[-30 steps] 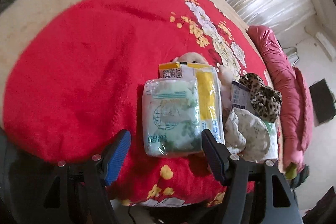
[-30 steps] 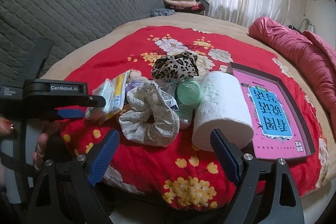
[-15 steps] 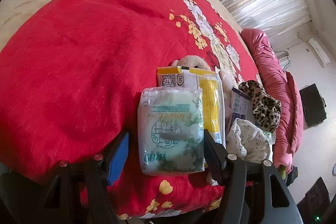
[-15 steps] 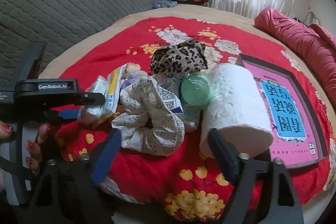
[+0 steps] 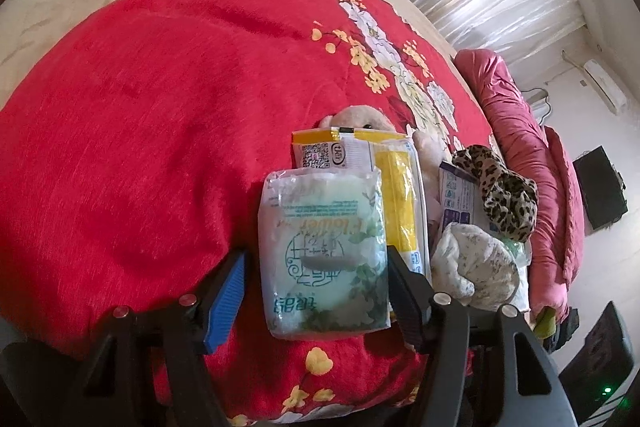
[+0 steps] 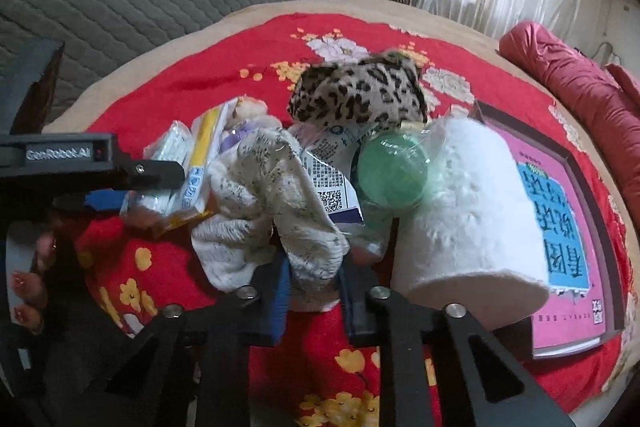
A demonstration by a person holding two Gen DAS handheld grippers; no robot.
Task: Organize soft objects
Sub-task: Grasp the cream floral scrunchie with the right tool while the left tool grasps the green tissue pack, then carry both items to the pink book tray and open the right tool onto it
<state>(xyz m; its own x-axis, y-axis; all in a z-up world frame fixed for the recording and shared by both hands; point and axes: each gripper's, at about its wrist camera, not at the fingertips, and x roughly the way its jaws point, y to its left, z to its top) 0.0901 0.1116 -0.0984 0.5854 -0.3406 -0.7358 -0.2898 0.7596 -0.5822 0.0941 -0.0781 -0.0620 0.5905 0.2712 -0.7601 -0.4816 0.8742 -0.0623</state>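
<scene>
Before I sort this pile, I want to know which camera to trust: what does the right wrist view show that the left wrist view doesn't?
Only the right wrist view shows the toilet paper roll, the pink book and the right claw, just closed on the cream floral scrunchie.

Only the left wrist view shows the printed face of the green tissue pack, lying between the left claw's open fingers.

Both show the scrunchie, the leopard scrunchie, the yellow packet and the red blanket.
</scene>
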